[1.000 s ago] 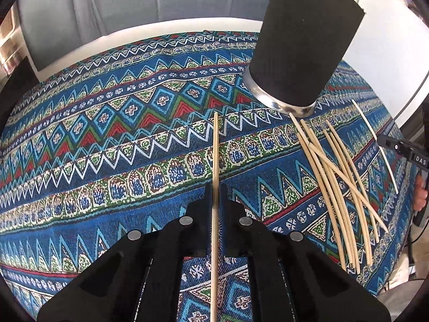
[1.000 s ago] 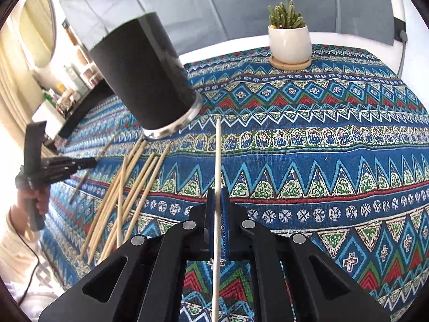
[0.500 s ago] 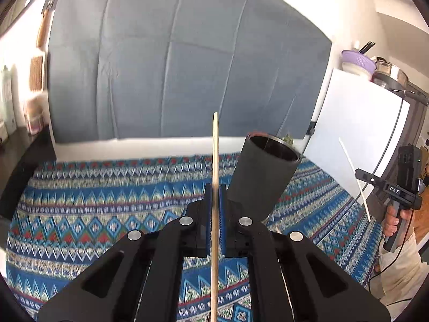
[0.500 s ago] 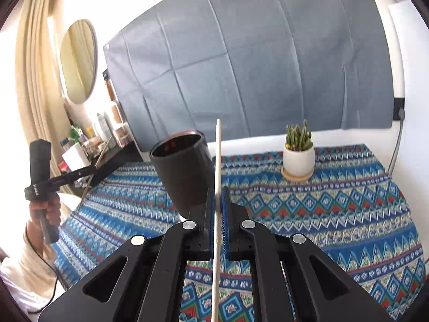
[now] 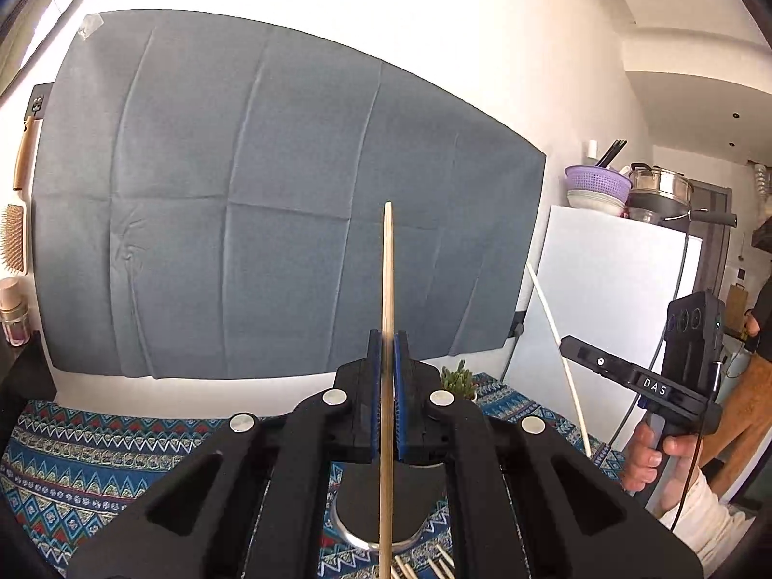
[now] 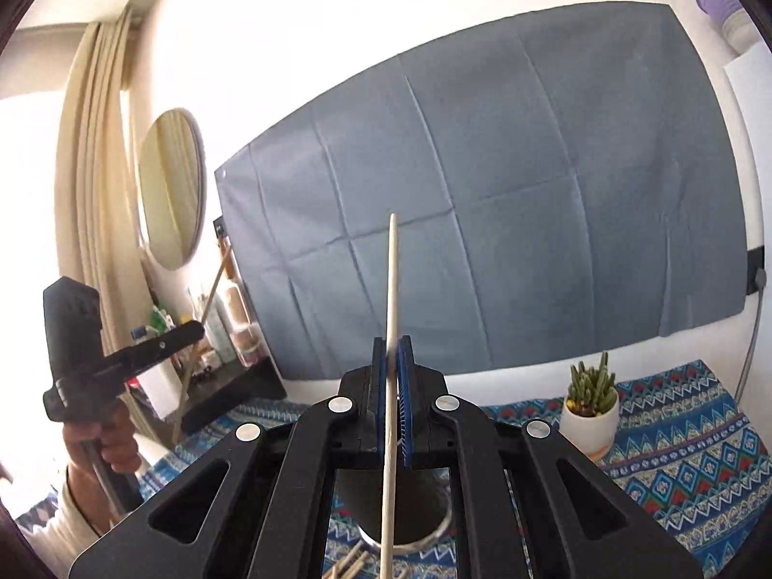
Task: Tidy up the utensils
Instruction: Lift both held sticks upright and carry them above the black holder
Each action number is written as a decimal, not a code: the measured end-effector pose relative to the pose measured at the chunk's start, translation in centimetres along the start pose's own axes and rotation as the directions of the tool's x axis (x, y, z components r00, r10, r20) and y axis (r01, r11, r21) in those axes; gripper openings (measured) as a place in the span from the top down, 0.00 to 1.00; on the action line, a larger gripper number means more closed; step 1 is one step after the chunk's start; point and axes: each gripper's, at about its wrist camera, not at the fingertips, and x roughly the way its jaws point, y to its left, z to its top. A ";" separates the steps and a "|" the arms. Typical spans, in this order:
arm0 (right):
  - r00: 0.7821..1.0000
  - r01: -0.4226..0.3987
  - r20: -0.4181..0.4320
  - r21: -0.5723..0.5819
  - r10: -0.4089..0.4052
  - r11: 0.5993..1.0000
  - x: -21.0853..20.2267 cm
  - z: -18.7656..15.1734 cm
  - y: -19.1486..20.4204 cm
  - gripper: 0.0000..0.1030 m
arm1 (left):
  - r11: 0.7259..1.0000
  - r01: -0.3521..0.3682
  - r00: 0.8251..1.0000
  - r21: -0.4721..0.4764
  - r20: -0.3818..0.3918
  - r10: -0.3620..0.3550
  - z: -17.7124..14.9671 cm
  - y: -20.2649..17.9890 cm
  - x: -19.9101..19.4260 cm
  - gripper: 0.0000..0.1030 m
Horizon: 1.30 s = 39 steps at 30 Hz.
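Observation:
My left gripper [image 5: 387, 342] is shut on a wooden chopstick [image 5: 387, 280] that points up, held high above the table. My right gripper [image 6: 393, 345] is shut on another wooden chopstick [image 6: 392, 280], also tilted up. The black cylindrical holder [image 5: 359, 497] with a metal base stands on the table below and behind the left fingers; it also shows in the right wrist view [image 6: 354, 497]. Loose chopsticks [image 5: 436, 567] lie on the cloth near its base, mostly hidden. The right gripper [image 5: 574, 345] appears at the right of the left wrist view, the left gripper [image 6: 195, 330] at the left of the right one.
A patterned blue tablecloth [image 6: 685, 434] covers the table. A small potted succulent [image 6: 589, 398] stands at the back right. A grey cloth [image 5: 270, 222] hangs on the wall. A white fridge [image 5: 603, 299] stands to the right, a shelf with bottles [image 6: 231, 333] to the left.
Both grippers have lifted their chopsticks off the table and pitched upward. The views swung from the tablecloth to the wall, and the holder dropped below the fingers.

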 end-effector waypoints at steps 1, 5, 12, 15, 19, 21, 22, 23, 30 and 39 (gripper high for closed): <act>1.000 -0.013 0.010 0.002 0.013 1.000 0.4 -0.1 0.3 0.95 | 1.000 0.008 1.000 -0.008 0.013 -0.007 -0.1 -0.1 0.4 0.95; 0.999 -0.042 0.032 -0.010 0.043 0.999 2.3 -0.2 1.2 0.95 | 1.000 0.028 0.999 -0.014 0.041 -0.027 -0.2 -1.1 2.6 0.95; 0.993 -0.045 0.109 -0.007 0.046 0.999 5.1 0.2 2.8 0.95 | 0.998 0.049 0.992 -0.033 0.120 -0.044 0.0 -1.7 4.6 0.95; 0.983 -0.053 0.175 0.002 0.052 0.999 5.4 0.0 3.2 0.95 | 0.997 0.058 0.988 -0.049 0.145 -0.050 -0.3 -1.9 5.4 0.95; 0.969 -0.008 0.248 -0.013 0.011 1.000 6.0 -1.0 3.6 0.95 | 0.996 0.085 0.974 -0.015 0.211 -0.080 -1.5 -2.6 5.4 0.95; 0.967 0.005 0.256 -0.017 0.000 1.000 6.6 -1.7 3.5 0.95 | 0.998 0.065 0.977 0.007 0.203 -0.065 -2.0 -2.9 5.8 0.95; 0.968 0.011 0.251 -0.012 -0.007 1.000 7.1 -2.0 3.4 0.95 | 0.998 0.061 0.978 0.014 0.201 -0.063 -2.2 -2.9 6.0 0.95; 0.971 0.005 0.240 -0.010 -0.002 1.000 7.5 -2.3 3.1 0.95 | 0.998 0.060 0.978 0.013 0.200 -0.061 -2.3 -2.9 6.1 0.95; 0.977 -0.018 0.213 0.006 0.016 1.000 9.0 -3.7 2.0 0.95 | 0.998 0.063 0.972 -0.006 0.229 -0.060 -3.1 -2.3 7.1 0.95; 0.969 -0.064 0.243 0.091 0.040 0.994 9.4 -4.2 0.4 0.95 | 0.997 0.069 0.974 -0.038 0.219 -0.059 -4.4 -0.8 8.7 0.95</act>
